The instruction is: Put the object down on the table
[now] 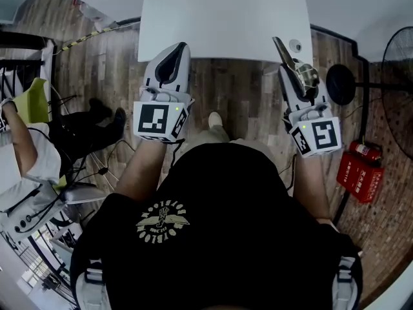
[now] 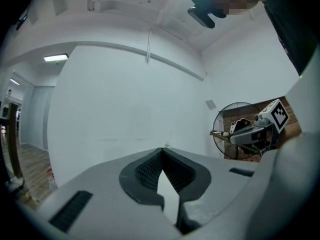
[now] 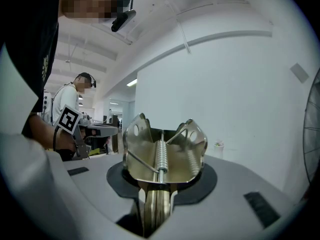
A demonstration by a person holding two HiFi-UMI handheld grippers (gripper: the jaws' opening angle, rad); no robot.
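1. Head view: both my grippers are out in front of me, at the near edge of the white table (image 1: pixel 226 18). It doesn't show the jaws well, though.
2. The left gripper (image 2: pixel 162 149) view sorts that out: its jaws are closed tip to tip with nothing in them. It also catches my right gripper (image 2: pixel 250 134) off to the right, in front of a fan (image 2: pixel 235 129).
3. The right gripper view shows its jaws clamped on the clip (image 3: pixel 162 149), pinching the handle end. Only this view shows another person (image 3: pixel 70 99) far left.
4. The clip is shiny bare metal, with two flared plates with holes in them and a coil spring down the middle. It sits in my right gripper by the table's near right corner.
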